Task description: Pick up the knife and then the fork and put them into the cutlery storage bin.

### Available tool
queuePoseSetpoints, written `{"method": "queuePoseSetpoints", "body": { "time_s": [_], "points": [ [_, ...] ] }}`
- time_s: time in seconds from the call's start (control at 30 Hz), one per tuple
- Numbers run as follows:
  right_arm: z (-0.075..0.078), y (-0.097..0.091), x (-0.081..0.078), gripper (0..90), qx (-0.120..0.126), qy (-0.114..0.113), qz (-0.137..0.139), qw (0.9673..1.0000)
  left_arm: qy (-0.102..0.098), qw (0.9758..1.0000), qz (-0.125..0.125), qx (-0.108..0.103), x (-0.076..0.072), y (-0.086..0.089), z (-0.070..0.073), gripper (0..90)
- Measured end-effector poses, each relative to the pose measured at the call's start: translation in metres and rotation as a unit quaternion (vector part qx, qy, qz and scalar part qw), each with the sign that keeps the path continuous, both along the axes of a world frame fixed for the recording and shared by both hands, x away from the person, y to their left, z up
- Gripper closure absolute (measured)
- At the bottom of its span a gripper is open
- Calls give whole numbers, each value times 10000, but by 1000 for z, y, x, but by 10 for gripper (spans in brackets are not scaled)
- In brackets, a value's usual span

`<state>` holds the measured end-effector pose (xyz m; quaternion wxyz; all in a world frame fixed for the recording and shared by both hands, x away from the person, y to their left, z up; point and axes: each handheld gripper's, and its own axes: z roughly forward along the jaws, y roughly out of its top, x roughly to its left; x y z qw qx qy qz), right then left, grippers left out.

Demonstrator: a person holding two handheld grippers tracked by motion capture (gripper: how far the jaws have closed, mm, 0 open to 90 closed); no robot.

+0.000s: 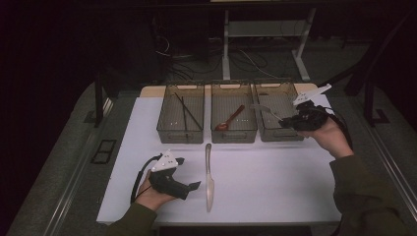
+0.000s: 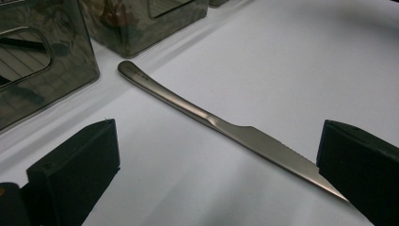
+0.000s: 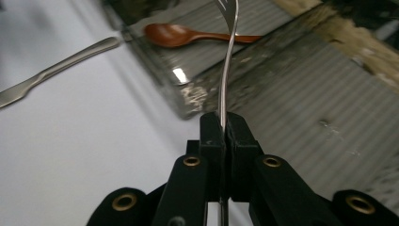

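From above, three mesh bins sit in a row: the left bin holds chopsticks, the middle bin a wooden spoon, and over the right bin the right gripper carries a fork. The left gripper rests on the white table, just left of the knife. The room behind is dark; cables, probably, trail on the floor.

Left gripper view: jaws wide apart, gripping nothing, the knife lying between them, its tip by the right-hand jaw.

Right gripper view: jaws clamped tight on the fork, spoon in its bin beyond.
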<state>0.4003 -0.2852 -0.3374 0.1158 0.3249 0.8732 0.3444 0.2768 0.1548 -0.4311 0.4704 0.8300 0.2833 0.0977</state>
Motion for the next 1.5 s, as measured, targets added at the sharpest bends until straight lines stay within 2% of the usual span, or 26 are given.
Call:
{"method": "queuePoseSetpoints", "body": {
  "time_s": [0.13, 0.27, 0.43, 0.63, 0.9, 1.0, 1.03, 1.07, 1.1, 1.2, 1.4, 1.5],
  "points": [
    [0, -8, 17, 861, 15, 11, -377, 9993, 48, 10000, 18, 4, 1, 0, 0, 0],
    [-3, -18, 36, 861, 46, 66, -771, 9970, 58, 10000, -28, 33, 0, -1, 0, 0],
    [-12, -23, 58, 861, 17, 218, -1067, 9940, 36, 9999, -116, 87, -1, -4, -1, 0],
    [-29, -22, 72, 861, -81, 354, -1226, 9918, 43, 9998, -156, 83, -1, -4, -1, 0],
    [-45, -24, 79, 861, -215, 492, -1209, 9912, 67, 9998, -197, 71, -1, -5, -1, 0],
    [-51, -26, 78, 853, -191, 509, -1180, 9915, 81, 9997, -208, 75, -1, -5, -2, 0],
    [-53, -26, 78, 828, -186, 516, -1182, 9915, 83, 9997, -208, 79, -1, -5, -2, 0],
    [-52, -26, 78, 741, -110, 487, -1218, 9913, 80, 9997, -207, 75, -2, -5, -2, 0],
    [-51, -27, 77, 692, -6, 475, -1242, 9911, 81, 9997, -210, 70, -2, -5, -2, 0],
    [-44, -29, 74, 562, 92, 276, -1309, 9910, 82, 9997, -204, 76, -2, -5, -2, 0],
    [-23, -32, 55, 399, 496, -28, -1257, 9908, 81, 9998, -157, 104, -2, -5, -1, 0],
    [-17, -30, 38, 338, 545, -255, -1107, 9920, 83, 9998, -118, 129, -2, -5, -1, 0]
  ]
}}
